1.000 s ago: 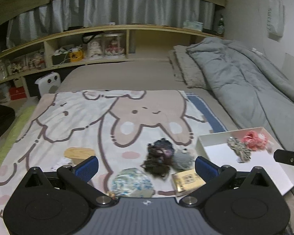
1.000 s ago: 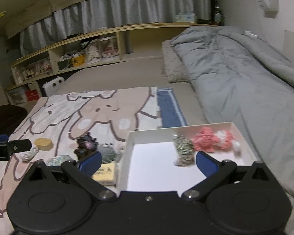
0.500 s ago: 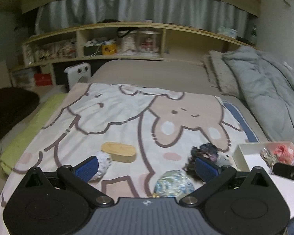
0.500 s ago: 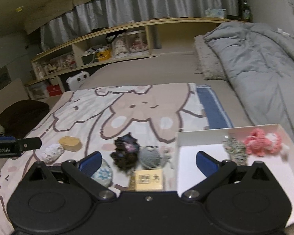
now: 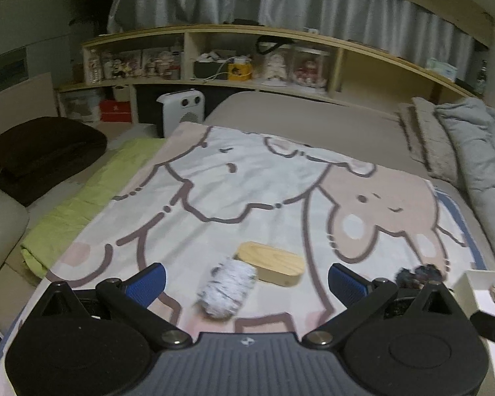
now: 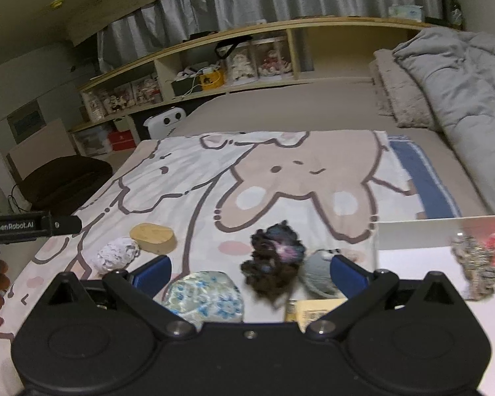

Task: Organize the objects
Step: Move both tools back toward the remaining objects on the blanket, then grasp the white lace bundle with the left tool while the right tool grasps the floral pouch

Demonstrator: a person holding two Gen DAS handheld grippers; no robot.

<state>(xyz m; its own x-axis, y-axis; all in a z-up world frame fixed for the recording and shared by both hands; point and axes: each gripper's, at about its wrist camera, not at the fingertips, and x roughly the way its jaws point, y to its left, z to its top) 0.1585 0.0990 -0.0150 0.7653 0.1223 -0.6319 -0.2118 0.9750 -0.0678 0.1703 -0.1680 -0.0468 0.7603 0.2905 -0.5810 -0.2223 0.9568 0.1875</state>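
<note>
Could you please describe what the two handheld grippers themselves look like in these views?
Both look alike: the left gripper and the right gripper each have a black body with two round discs, black linkage arms with silver pivot bolts, and blue ribbed fingers. The left body shows a grey ridged panel with a small logo. A black bar in the right view reads GenRobot.AI.

The one text that reads clearly is "GenRobot.AI", in pale letters on a black bar (image 6: 29, 226) at the left edge of the right wrist view; the bar belongs to the left tool. A small pale emblem (image 5: 247, 341) sits on the grey ribbed body of that tool in the left wrist view, a mark and not letters. The tan card (image 6: 316, 310) lying on the bed by the right tool carries dark print, too blurred to read. Packages on the shelf (image 6: 313, 23) show nothing legible.
</note>
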